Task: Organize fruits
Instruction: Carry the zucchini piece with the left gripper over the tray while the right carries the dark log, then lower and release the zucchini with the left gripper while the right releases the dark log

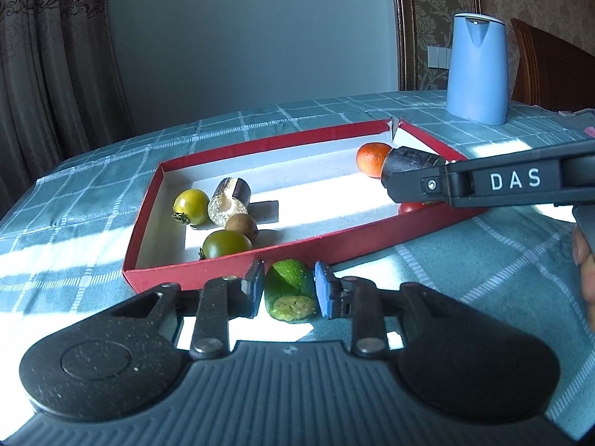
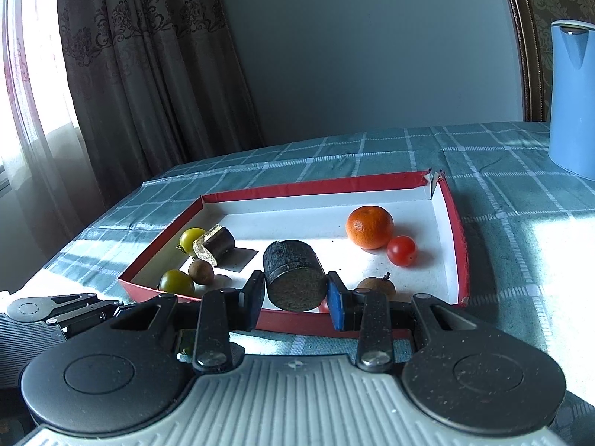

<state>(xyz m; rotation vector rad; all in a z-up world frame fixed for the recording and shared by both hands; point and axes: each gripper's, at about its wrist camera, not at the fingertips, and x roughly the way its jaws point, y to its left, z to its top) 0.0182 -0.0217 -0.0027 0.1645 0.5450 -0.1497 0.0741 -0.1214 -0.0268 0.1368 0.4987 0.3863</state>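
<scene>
Nearest, the left gripper (image 1: 286, 290) clamps a green cut piece (image 1: 290, 290) just outside the red box (image 1: 223, 265), probably to lift it in. The right gripper (image 2: 295, 290) pinches a dark cut cylinder (image 2: 293, 277) above the box's near wall. Inside lie two green tomatoes (image 1: 191, 206), then an orange (image 2: 369, 226) and red tomato (image 2: 401, 250). Beyond stands a blue jug (image 1: 478, 68).

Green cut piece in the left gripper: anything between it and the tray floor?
Only the red tray's near wall stands in front of the green cut piece. Just beyond it lies a green tomato, so lift over and set down on bare floor.
</scene>
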